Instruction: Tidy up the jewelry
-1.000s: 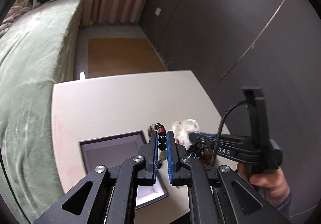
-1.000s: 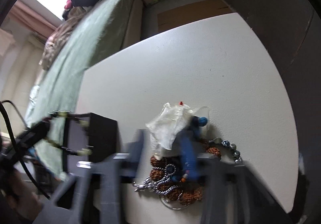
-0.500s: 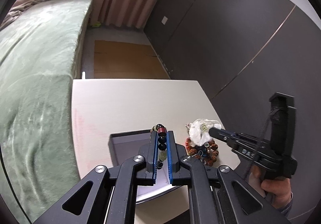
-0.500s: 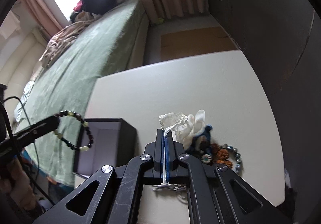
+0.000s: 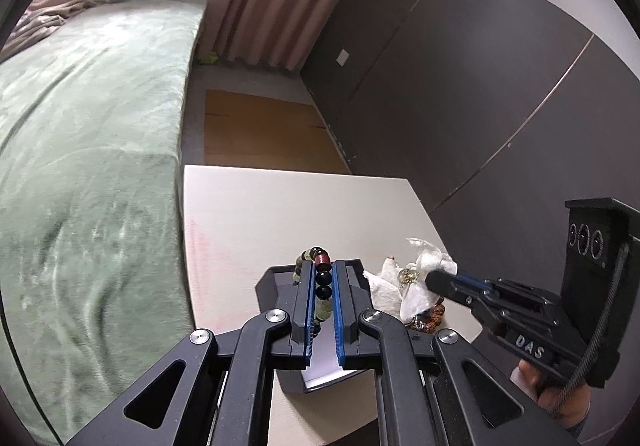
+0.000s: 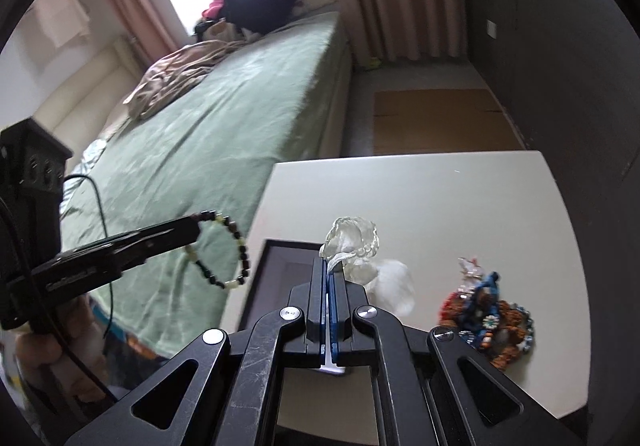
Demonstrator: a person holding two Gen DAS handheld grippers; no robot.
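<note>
Bedside table (image 5: 280, 214), "DAS"-marked right gripper (image 5: 440, 280).

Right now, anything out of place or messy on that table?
Yes. A tangled jewelry heap lies loose on the table, outside the dark box. The left gripper holds a bead bracelet in the air; the right gripper pinches a crumpled clear bag.
</note>
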